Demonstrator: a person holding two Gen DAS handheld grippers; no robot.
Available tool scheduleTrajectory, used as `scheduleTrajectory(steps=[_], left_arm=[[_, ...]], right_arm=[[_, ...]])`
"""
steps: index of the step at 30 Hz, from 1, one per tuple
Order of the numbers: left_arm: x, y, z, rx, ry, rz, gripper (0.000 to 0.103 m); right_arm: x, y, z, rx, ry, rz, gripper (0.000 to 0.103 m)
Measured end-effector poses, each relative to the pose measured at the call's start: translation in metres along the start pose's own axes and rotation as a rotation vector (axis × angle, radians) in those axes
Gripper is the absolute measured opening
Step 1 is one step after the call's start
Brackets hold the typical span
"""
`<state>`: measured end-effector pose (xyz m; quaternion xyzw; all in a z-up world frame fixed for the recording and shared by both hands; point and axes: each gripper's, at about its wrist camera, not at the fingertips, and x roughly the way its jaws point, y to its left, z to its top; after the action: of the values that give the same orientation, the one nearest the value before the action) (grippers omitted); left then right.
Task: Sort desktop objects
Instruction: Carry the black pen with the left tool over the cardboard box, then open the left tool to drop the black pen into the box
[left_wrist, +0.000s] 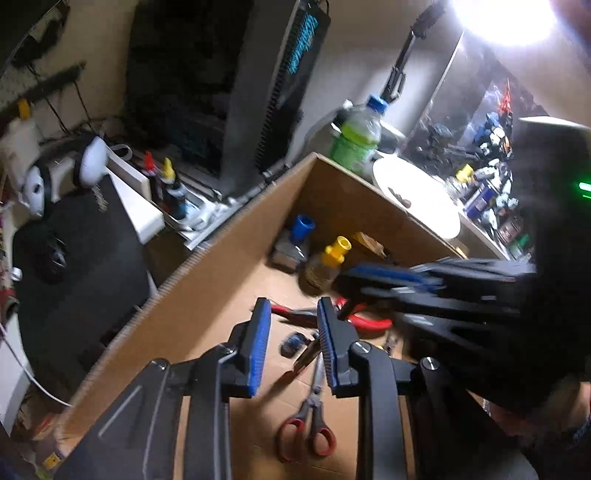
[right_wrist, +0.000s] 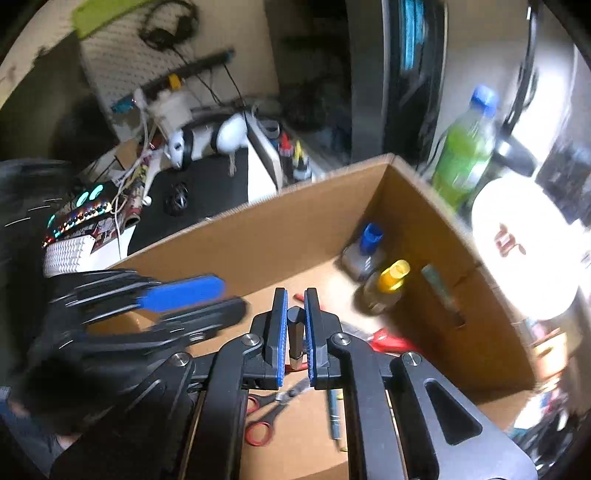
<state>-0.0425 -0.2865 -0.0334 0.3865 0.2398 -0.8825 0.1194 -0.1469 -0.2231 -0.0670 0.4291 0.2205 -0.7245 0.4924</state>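
Cardboard box (right_wrist: 280, 236) already holds scissors (right_wrist: 269, 410), red pliers (left_wrist: 332, 314), two small bottles. Right claw (right_wrist: 295, 332) clamps a small metal hex bit (right_wrist: 294, 332) above the box floor; left claw (left_wrist: 293, 339) gapes empty. Risk: thin pinch, bit slips or bounces out.

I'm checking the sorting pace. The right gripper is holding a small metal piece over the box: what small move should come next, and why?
Probably lower a little and open the right gripper to drop the metal bit into the cardboard box. It already hangs over the box floor, where scissors, red-handled pliers and bottles lie. The left gripper is open and holds nothing.
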Motion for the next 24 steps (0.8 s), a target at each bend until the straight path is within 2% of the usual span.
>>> scheduleTrajectory(steps=[6, 9, 12, 16, 21, 23, 24], left_arm=[[-0.013, 0.002, -0.002, 0.034, -0.058, 0.058, 0.026], [-0.02, 0.003, -0.003, 0.052, -0.087, 0.087, 0.026], [-0.022, -0.002, -0.014, 0.083, -0.085, 0.092, 0.027], [-0.023, -0.009, -0.026, 0.119, -0.08, 0.098, 0.027], [-0.033, -0.015, -0.036, 0.152, -0.103, 0.121, 0.027], [-0.038, -0.016, -0.041, 0.157, -0.12, 0.131, 0.027], [-0.039, -0.016, -0.042, 0.157, -0.125, 0.133, 0.027]], right_arm=[[0.042, -0.005, 0.016, 0.046, 0.071, 0.039, 0.009], [0.031, -0.009, 0.003, 0.043, 0.094, 0.031, 0.009], [0.013, -0.01, -0.026, 0.042, 0.142, 0.017, 0.011], [0.005, -0.006, -0.075, 0.031, 0.296, 0.054, 0.01], [0.03, 0.005, -0.101, -0.039, 0.509, 0.03, 0.01], [0.039, 0.009, -0.102, -0.068, 0.552, 0.015, 0.01], [0.035, 0.009, -0.099, -0.061, 0.512, -0.014, 0.01]])
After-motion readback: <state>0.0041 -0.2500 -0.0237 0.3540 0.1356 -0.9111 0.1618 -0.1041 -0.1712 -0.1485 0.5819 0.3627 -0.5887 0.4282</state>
